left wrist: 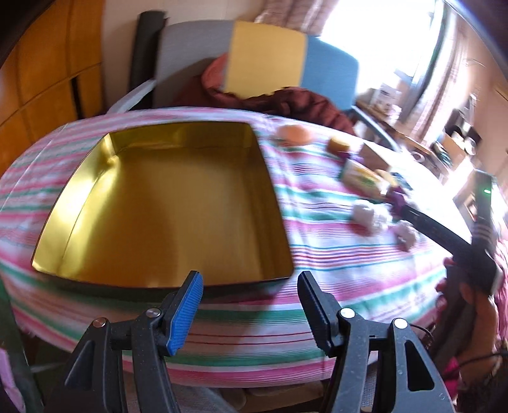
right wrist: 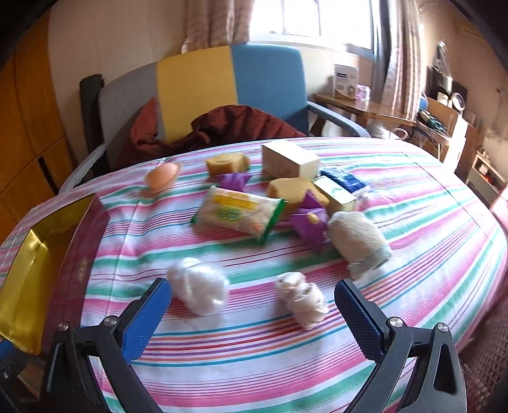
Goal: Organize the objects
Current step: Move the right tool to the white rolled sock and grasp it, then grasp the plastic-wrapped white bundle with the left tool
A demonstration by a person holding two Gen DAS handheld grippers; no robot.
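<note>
Nearest, in the left wrist view, left gripper [left wrist: 249,287] above the near edge of the table [left wrist: 333,286], jaws apart with nothing between them, one blue pad [left wrist: 187,313] showing. Just beyond, a square tin [left wrist: 165,206] with a gold inside, bare of contents, sitting at the left end of the table on the striped cloth [left wrist: 317,301]. In the right wrist view, right gripper [right wrist: 252,298] also spread wide and holding nothing, over the near edge. Just past its fingertips, two white cotton wads [right wrist: 198,284] [right wrist: 301,298] side by side, not touching. Farther in, toward the middle of the table, a packet of noodles [right wrist: 236,213] with green ends, a purple wrapper [right wrist: 309,224] beside it, and a cream soft toy [right wrist: 357,240] to the right, close to the wrapper. Behind those, two yellow sponges [right wrist: 227,163] [right wrist: 290,189], a second purple wrapper [right wrist: 233,181], a pale box [right wrist: 290,159], a smaller green-and-cream box [right wrist: 338,193] and a dark blue pack [right wrist: 344,179], bunched together. Toward the far left edge, an orange round thing [right wrist: 162,178], alone. Beyond the far edge, a chair [right wrist: 197,85] in grey, yellow and blue with a dark red cloth [right wrist: 222,127] heaped on it. Farthest, a window [right wrist: 311,19] with curtains.
</note>
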